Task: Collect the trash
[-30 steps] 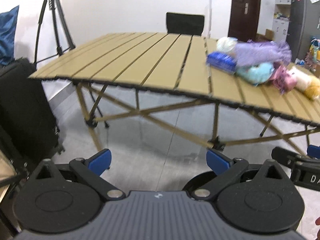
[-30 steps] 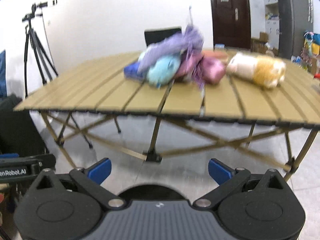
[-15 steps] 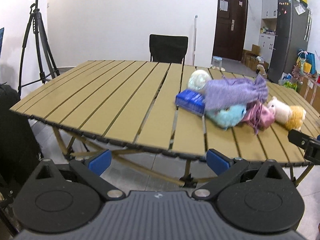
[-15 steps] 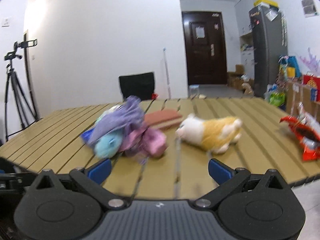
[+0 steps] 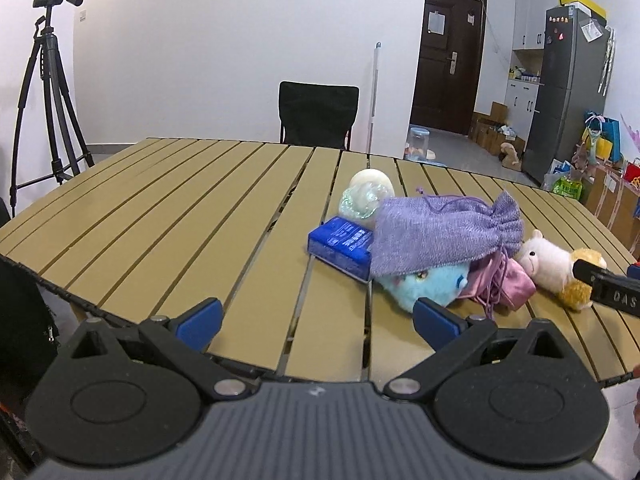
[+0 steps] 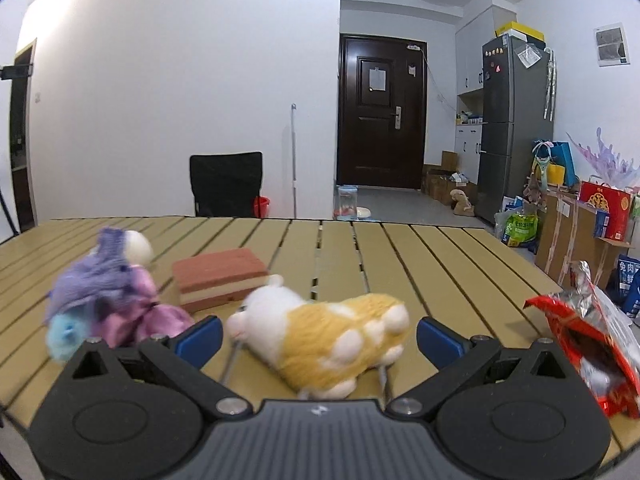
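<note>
1. Both of your tools are spread wide and carry nothing: the left tool point(image 5: 316, 316) hangs over the near edge of the bench point(image 5: 168, 216), and the right tool point(image 6: 319, 334) frames the yellow-and-white plush point(image 6: 324, 340).
2. The likely trash is the torn red snack wrapper point(image 6: 592, 344). It lies at the right edge of the bench, well to the right of the plush and outside the right tool's spread fingers.
3. Judging from the right wrist view, swing that tool right before you close, or you will pinch the toy instead.
4. The wrapper's long axis appears to run from near to far, with its ragged foil opening tilted up and away from you. Grip across the crumpled body, not the loose foil.
5. Farther left sit the purple pouch point(image 5: 440, 236), the blue pack point(image 5: 342, 248) and the brown sponge block point(image 6: 222, 280). Leave the toys alone.
</note>
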`<action>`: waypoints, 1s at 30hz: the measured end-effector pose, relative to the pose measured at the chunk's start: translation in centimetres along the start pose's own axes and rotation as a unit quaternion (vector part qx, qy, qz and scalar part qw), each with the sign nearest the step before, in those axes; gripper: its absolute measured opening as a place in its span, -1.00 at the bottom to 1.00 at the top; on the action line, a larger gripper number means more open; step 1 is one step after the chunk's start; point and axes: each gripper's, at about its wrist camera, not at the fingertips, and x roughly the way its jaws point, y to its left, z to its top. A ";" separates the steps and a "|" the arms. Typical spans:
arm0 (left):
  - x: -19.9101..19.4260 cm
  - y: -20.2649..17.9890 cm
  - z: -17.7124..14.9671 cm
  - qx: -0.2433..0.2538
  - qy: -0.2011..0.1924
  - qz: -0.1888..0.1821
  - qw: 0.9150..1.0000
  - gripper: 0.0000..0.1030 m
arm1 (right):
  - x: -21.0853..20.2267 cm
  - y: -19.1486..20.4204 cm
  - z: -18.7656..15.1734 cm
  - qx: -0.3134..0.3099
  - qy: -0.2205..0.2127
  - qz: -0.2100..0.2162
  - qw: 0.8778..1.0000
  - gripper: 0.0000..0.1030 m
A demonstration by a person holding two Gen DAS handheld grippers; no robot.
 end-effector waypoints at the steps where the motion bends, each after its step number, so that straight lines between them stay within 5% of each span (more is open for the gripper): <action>1: 0.3 0.0 0.0 -0.002 0.002 0.000 1.000 1.00 | 0.5 -0.4 0.3 0.004 0.000 -0.001 1.000 1.00; 9: 2.2 -0.6 -0.3 -0.002 0.021 0.010 1.000 1.00 | 5.0 -4.2 1.9 0.073 0.036 0.018 0.996 1.00; 13: 2.7 -0.9 -0.6 0.000 0.026 0.014 1.000 1.00 | 7.4 -6.2 2.0 0.147 0.067 0.026 0.987 1.00; 19: 3.1 -1.3 -0.8 0.005 0.029 0.019 0.999 1.00 | 9.6 -6.4 0.6 0.178 0.103 0.032 0.978 0.90; 23: 3.2 -1.3 -0.8 0.004 0.030 0.018 0.999 1.00 | 9.0 -6.1 0.0 0.176 0.103 0.052 0.978 0.58; 30: 3.0 -1.4 -0.9 0.002 0.029 0.018 0.999 1.00 | 7.9 -6.3 -1.1 0.193 0.092 0.087 0.973 0.38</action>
